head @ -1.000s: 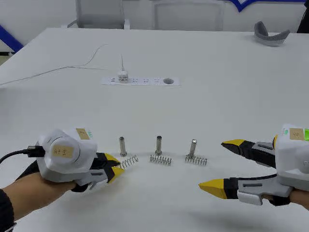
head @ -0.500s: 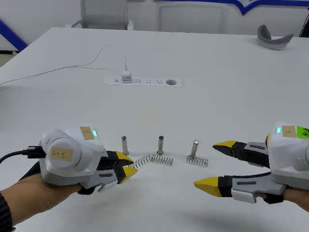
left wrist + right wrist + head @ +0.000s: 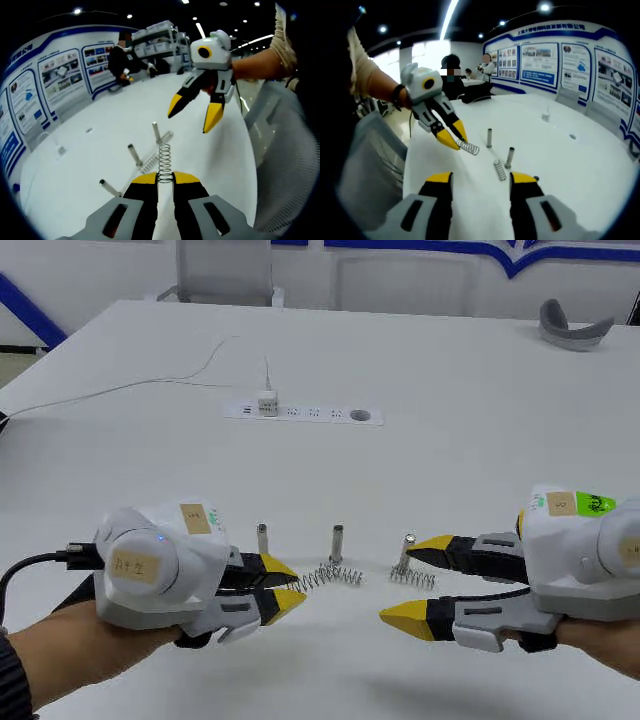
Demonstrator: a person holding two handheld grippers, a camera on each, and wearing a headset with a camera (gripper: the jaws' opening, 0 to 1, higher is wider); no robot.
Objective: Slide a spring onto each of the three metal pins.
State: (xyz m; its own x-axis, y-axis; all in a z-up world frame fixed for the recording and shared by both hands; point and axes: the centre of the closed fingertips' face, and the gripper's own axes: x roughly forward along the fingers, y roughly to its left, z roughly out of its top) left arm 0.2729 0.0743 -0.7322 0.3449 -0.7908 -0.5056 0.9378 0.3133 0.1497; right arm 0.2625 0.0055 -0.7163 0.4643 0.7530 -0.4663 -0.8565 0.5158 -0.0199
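In the head view the left gripper point(image 3: 298, 590) pinches one end of the held spring point(image 3: 312, 581). Its long axis lies nearly flat, pointing to two o'clock, with the free end near the middle spring point(image 3: 346, 575) below the middle pin point(image 3: 337, 543). The left pin point(image 3: 263, 538) stands upright at eleven o'clock from the tips, nearest this gripper, so the coil probably needs tipping vertical. The right gripper point(image 3: 398, 583), jaws spread, sits by the right pin point(image 3: 408, 551) and right spring point(image 3: 413, 579).

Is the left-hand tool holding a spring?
Yes, the left gripper is shut on one end of a spring, which sticks out ahead of its yellow tips.
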